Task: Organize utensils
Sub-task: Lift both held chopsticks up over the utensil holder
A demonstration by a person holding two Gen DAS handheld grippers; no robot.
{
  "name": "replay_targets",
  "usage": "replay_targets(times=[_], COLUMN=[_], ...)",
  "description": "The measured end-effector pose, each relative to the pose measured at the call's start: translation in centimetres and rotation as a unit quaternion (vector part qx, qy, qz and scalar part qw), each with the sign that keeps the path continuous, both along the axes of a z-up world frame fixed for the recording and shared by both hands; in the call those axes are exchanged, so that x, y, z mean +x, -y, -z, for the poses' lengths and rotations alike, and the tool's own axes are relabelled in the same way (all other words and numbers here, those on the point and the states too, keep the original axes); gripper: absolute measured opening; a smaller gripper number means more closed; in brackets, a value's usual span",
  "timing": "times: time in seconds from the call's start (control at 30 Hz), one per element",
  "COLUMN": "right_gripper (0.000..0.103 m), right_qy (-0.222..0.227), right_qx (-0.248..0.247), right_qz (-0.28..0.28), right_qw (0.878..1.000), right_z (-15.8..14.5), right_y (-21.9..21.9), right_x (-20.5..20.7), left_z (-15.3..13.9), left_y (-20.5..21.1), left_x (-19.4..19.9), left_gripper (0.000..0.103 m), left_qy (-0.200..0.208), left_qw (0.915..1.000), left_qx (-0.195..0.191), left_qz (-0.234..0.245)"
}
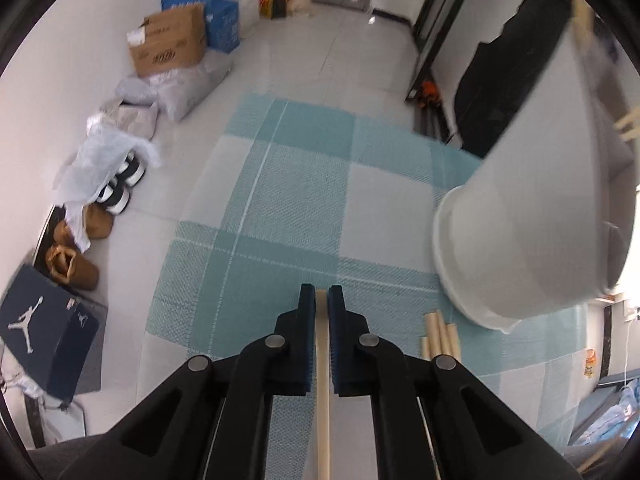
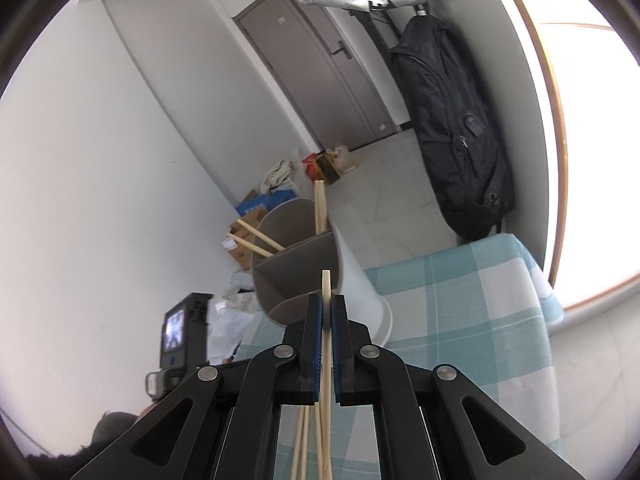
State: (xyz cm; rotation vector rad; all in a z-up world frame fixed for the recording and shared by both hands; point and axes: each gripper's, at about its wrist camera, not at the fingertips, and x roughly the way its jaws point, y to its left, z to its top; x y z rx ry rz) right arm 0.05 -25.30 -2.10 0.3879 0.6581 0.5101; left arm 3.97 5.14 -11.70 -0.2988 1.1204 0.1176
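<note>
My left gripper (image 1: 321, 292) is shut on a wooden chopstick (image 1: 322, 400) above the blue checked tablecloth (image 1: 296, 184). A white divided utensil holder (image 1: 532, 216) stands to its right, with chopstick ends (image 1: 626, 122) sticking out of its top. Loose chopsticks (image 1: 440, 338) lie on the cloth by the holder's base. My right gripper (image 2: 327, 298) is shut on another chopstick (image 2: 326, 340), whose tip points at the holder (image 2: 304, 268). The holder has several chopsticks (image 2: 320, 208) in its far compartments. More chopsticks (image 2: 302, 444) lie on the cloth below the right gripper.
The cloth-covered table (image 2: 480, 320) ends at the right near a window. A black backpack (image 2: 456, 132) hangs by the wall. Boxes (image 1: 168, 40), bags and shoes (image 1: 120, 188) line the floor along the left wall. A small device with a screen (image 2: 180, 328) stands left of the table.
</note>
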Motion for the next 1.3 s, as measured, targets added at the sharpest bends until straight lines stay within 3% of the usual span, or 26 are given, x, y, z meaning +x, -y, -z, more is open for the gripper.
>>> replay_targets(times=[0.2, 0.4, 0.97, 1.3], right_gripper=[0.003, 0.004, 0.003, 0.003], right_qy=[0.03, 0.063, 0.105, 0.122], right_qx=[0.002, -0.005, -0.011, -0.003], right_qz=[0.008, 0.002, 0.001, -0.012], right_qw=[1.0, 0.998, 0.994, 0.992], right_z=[-0.8, -1.5, -3.6, -5.3], right_y=[-0.4, -1.2, -2.0, -2.4], right_x=[-1.2, -2.7, -4.5, -3.9], left_z=[-3.5, -5.6, -9.8, -13.3], left_y=[1.4, 2.1, 2.0, 3.0], left_x=[-2.1, -3.0, -6.0, -6.9], left_gripper=[0.002, 0.002, 0.002, 0.002], left_qy=[0.078, 0.117, 0.182, 0.221], left_qw=[0.9968, 0.9925, 0.9808, 0.9711], left_qx=[0.001, -0.008, -0.039, -0.038], left_qz=[0.018, 0.034, 0.058, 0.082])
